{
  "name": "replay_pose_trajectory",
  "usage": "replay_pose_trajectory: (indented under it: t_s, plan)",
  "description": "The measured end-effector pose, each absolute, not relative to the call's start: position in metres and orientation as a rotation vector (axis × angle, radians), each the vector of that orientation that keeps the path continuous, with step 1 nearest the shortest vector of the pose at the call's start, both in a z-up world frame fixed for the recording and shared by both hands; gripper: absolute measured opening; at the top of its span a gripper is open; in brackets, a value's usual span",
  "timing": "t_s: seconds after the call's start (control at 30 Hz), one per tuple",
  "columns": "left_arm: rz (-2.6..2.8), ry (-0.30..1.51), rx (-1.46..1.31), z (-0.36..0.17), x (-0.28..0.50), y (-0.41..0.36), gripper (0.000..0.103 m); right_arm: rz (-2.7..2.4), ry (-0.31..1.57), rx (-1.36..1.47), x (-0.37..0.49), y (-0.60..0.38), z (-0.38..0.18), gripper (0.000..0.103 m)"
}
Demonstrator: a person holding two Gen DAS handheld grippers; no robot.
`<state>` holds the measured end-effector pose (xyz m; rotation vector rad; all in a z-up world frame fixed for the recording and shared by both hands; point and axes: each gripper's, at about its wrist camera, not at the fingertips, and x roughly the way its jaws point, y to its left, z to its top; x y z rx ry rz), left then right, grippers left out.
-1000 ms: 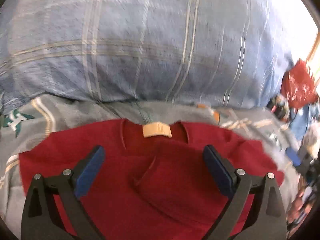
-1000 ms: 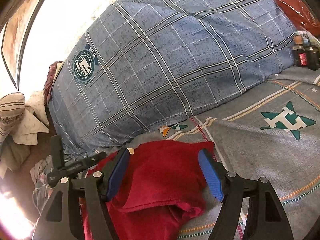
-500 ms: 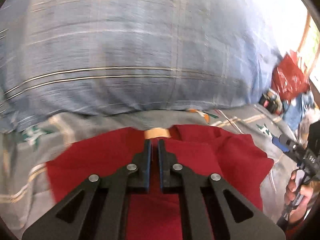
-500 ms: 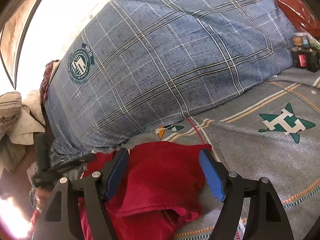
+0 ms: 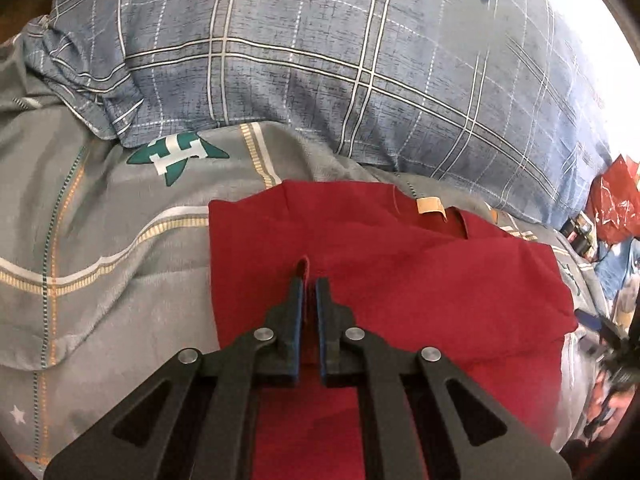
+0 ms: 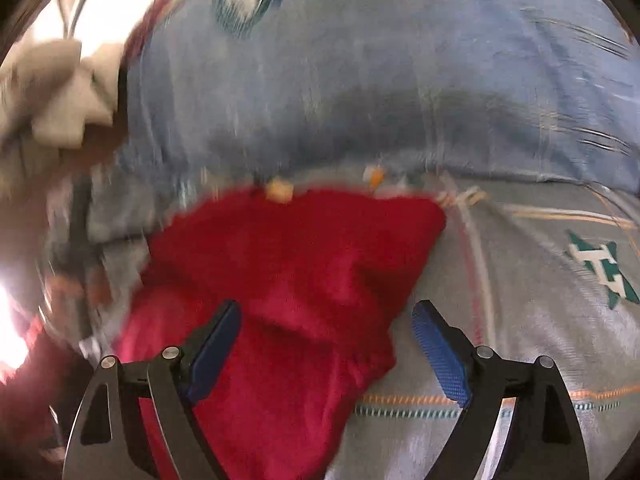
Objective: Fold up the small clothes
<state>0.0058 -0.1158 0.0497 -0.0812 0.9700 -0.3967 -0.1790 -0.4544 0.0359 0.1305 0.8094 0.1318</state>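
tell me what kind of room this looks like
Most likely a bedroom, with the work done on a bed: a red garment lies on a grey printed bedsheet, right below a big blue plaid pillow. Clutter sits at the far edge.

A bulky blue plaid pillow [image 5: 360, 60] walls off the far side, while open grey bedsheet [image 5: 100, 240] flanks the red garment [image 5: 400, 280].
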Motion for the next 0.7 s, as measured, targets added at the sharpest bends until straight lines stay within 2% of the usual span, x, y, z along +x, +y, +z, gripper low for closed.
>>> replay_pose_trajectory:
  t_s: [0.03,0.07,0.1,0.13,0.2,0.27,0.33,0.37,0.43,0.47,0.5,0.53,0.57,0.6,0.7]
  plan:
    - [-0.396,0.971,-0.082,0.049,0.006,-0.116,0.004,0.053,0.804,0.072,-0.176,-0.448,0.031,0.083]
    - [-0.394,0.973,-0.081,0.048,0.009,-0.117,0.004,0.008,0.79,0.047,-0.173,-0.446,0.027,0.069]
    - [-0.394,0.976,-0.082,0.047,0.011,-0.117,0.004,0.003,0.798,0.049,-0.169,-0.446,0.023,0.041]
    - [-0.396,0.978,-0.088,0.048,0.012,-0.113,0.004,-0.004,0.827,0.064,-0.166,-0.448,0.02,0.029]
    - [-0.389,0.972,-0.102,0.051,0.014,-0.109,0.004,-0.022,0.849,0.082,-0.171,-0.451,0.021,0.018]
    - [-0.336,0.941,-0.069,0.053,0.014,-0.106,0.004,0.003,0.883,0.07,-0.18,-0.451,0.023,0.018]
    - [-0.289,0.915,-0.014,0.053,0.011,-0.104,0.007,0.002,0.945,0.042,-0.181,-0.452,0.015,0.027]
    - [-0.3,0.921,-0.013,0.053,0.01,-0.102,0.011,0.002,0.967,0.086,-0.181,-0.459,0.013,0.029]
    - [-0.323,0.912,-0.055,0.058,0.007,-0.095,0.025,0.054,0.933,0.197,-0.185,-0.469,0.027,0.03]
    - [-0.322,0.894,-0.076,0.062,0.006,-0.092,0.035,0.078,0.887,0.223,-0.191,-0.473,0.04,0.036]
    - [-0.322,0.881,-0.088,0.066,0.005,-0.091,0.04,0.092,0.851,0.236,-0.195,-0.474,0.049,0.049]
    - [-0.324,0.876,-0.093,0.067,0.005,-0.092,0.041,0.11,0.781,0.269,-0.203,-0.477,0.064,0.058]
    - [-0.329,0.876,-0.091,0.068,0.005,-0.096,0.042,0.124,0.717,0.312,-0.21,-0.482,0.072,0.075]
    - [-0.333,0.875,-0.077,0.067,0.006,-0.101,0.042,0.129,0.676,0.341,-0.211,-0.483,0.075,0.081]
    - [-0.307,0.889,-0.004,0.056,0.01,-0.119,0.045,0.048,0.677,0.331,-0.188,-0.478,0.063,0.078]
